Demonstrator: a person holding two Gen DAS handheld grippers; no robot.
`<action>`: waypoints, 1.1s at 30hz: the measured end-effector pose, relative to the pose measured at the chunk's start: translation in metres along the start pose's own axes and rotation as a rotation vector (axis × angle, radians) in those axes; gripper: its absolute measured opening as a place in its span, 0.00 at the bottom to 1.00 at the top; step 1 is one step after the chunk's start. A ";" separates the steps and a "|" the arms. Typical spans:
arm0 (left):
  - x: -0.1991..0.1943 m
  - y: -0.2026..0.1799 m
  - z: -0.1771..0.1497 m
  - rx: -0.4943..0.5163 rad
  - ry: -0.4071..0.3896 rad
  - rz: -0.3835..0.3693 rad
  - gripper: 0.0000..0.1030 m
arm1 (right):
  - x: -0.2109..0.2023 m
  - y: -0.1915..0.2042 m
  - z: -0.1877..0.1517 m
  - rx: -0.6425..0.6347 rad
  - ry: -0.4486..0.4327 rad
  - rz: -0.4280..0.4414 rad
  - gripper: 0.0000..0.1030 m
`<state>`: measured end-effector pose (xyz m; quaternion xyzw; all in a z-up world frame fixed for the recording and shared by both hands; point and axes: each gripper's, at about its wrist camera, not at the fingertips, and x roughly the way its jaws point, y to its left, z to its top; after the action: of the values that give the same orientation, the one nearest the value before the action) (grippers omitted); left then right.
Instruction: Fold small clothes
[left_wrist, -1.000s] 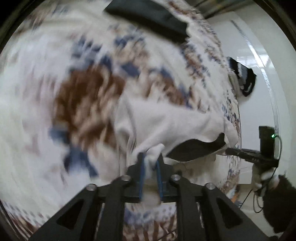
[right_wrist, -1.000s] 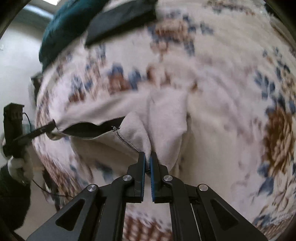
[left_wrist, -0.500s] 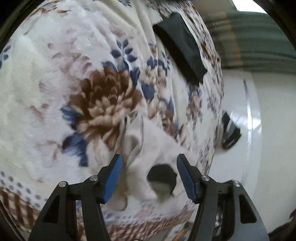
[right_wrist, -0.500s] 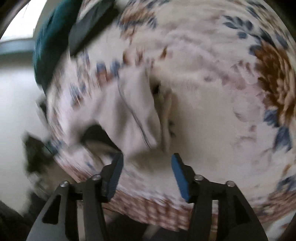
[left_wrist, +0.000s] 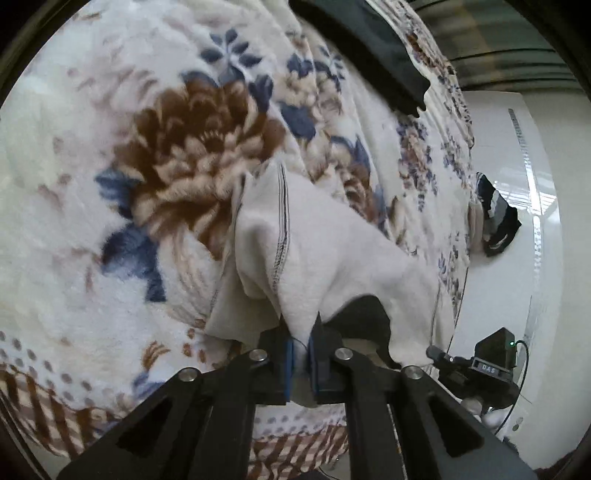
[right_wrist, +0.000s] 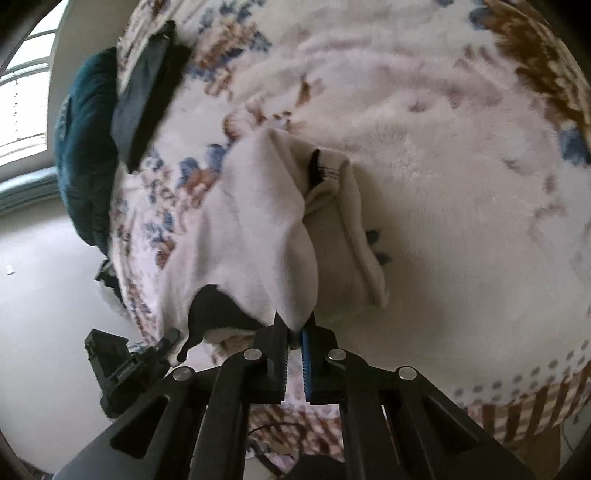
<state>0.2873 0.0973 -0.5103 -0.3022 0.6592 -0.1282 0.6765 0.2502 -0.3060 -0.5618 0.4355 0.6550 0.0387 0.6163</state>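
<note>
A small cream garment (left_wrist: 328, 240) with a dark inner lining lies bunched on a floral fleece blanket (left_wrist: 110, 206). My left gripper (left_wrist: 301, 350) is shut on the garment's near edge, which lifts into a peak between the blue pads. In the right wrist view the same garment (right_wrist: 258, 240) is pinched at its near edge by my right gripper (right_wrist: 294, 339), also shut. The other gripper shows at the blanket's edge in each view, as a black device in the left wrist view (left_wrist: 487, 365) and the right wrist view (right_wrist: 122, 358).
A dark folded cloth (left_wrist: 373, 48) lies at the far end of the blanket, also seen in the right wrist view (right_wrist: 144, 96) beside a teal pillow (right_wrist: 88, 155). Dark shoes (left_wrist: 495, 218) sit on the white floor past the bed edge.
Half a second ago both grippers were open over the garment. Now both have closed on its near edge and lifted it slightly.
</note>
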 end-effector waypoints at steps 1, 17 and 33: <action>0.000 0.002 0.001 0.010 0.009 0.012 0.05 | -0.004 -0.004 0.001 0.005 0.012 -0.002 0.05; -0.005 -0.034 0.038 0.095 -0.107 0.031 0.59 | -0.036 0.046 0.028 -0.175 -0.116 0.036 0.40; 0.017 0.027 0.068 0.002 -0.115 0.008 0.59 | 0.028 -0.017 0.108 0.109 -0.180 0.145 0.41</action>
<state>0.3486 0.1250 -0.5434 -0.3059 0.6204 -0.1085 0.7140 0.3355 -0.3516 -0.6189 0.5164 0.5648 0.0082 0.6437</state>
